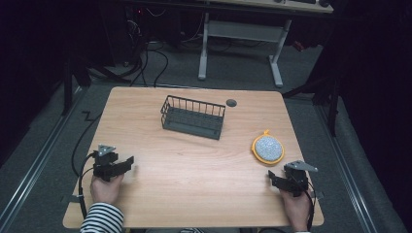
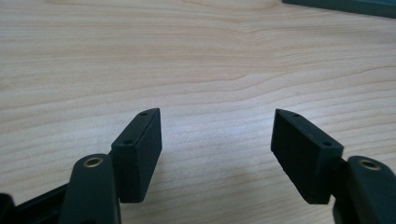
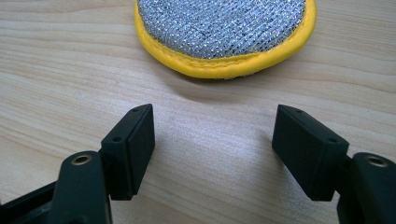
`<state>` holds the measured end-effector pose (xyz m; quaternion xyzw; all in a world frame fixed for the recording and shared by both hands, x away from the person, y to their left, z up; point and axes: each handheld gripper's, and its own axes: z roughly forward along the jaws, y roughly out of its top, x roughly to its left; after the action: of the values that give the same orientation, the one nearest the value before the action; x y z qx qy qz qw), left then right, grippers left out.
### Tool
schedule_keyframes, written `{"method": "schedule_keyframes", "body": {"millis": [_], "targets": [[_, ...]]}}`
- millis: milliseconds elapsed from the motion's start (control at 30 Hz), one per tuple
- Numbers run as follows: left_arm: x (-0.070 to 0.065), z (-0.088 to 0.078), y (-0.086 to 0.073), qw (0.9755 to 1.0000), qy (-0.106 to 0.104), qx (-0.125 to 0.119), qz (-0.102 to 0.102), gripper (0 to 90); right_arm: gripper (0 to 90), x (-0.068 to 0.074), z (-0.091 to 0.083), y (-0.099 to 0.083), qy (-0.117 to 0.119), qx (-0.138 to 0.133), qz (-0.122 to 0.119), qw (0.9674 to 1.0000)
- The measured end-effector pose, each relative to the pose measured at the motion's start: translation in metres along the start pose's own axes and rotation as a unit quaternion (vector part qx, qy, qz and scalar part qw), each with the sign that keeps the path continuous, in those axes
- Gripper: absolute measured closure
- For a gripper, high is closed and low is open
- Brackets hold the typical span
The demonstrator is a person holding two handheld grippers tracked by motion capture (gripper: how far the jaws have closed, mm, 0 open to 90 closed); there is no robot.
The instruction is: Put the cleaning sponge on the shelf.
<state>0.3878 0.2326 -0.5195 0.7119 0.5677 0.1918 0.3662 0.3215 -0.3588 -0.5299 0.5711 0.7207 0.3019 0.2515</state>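
Scrubber pad point(image 1: 267, 149), round, with a silvery mesh face and a yellow stitched rim, lies flat on the wooden table point(image 1: 194, 174) toward its right side, just ahead of the right gripper point(image 1: 273, 178). No brand, label or writing can be read on the pad, the grippers or the dark wire basket point(image 1: 193, 117) that stands farther back near the table's middle.

In the right gripper view the pad point(image 3: 224, 32) sits a little beyond the fingertips point(image 3: 128, 149), apart from them, and roughly centred on the gap; its far edge is cut off by the top of the picture. That gripper's jaws stand wide apart with only bare wood between them.

The left gripper point(image 1: 127, 164) rests at the table's left side, well apart from the pad. Its jaws are also spread, with nothing between them, and a corner of the basket point(image 2: 341, 5) barely shows at the top. A small orange loop on the pad's far rim is too small to make out clearly.
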Motion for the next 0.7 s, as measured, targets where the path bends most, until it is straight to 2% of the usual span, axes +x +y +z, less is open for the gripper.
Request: {"method": "schedule_keyframes", "body": {"millis": [67, 100, 167, 300, 467, 600, 700], "targets": [[0.0, 0.0, 0.002, 1.0, -0.008, 0.002, -0.002, 34.1, 30.0, 0.0, 0.0, 0.0, 0.0, 0.0, 0.0, 1.0], [-0.001, 0.001, 0.005, 0.9997, -0.023, 0.006, -0.004, 34.1, 30.1, 0.0, 0.0, 0.0, 0.0, 0.0, 0.0, 1.0], [-0.005, 0.003, 0.011, 0.9991, -0.041, 0.009, 0.0, 33.0, 30.1, 0.0, 0.0, 0.0, 0.0, 0.0, 0.0, 1.0], [-0.01, 0.003, 0.019, 0.9987, -0.048, 0.01, 0.008, 32.9, 30.1, 0.0, 0.0, 0.0, 0.0, 0.0, 0.002, 1.0], [-0.016, 0.004, 0.041, 0.9982, -0.058, 0.002, 0.015, 32.8, 30.0, 0.0, 0.0, 0.0, 0.001, 0.0, 0.002, 1.0], [-0.021, 0.004, 0.051, 0.9978, -0.064, 0.005, 0.019, 33.5, 29.9, 0.0, 0.0, 0.0, 0.001, 0.0, 0.001, 1.0], [-0.029, 0.006, 0.063, 0.9975, -0.062, 0.01, 0.033, 33.5, 30.0, 0.0, 0.0, 0.0, 0.002, 0.001, 0.001, 1.0]]}}
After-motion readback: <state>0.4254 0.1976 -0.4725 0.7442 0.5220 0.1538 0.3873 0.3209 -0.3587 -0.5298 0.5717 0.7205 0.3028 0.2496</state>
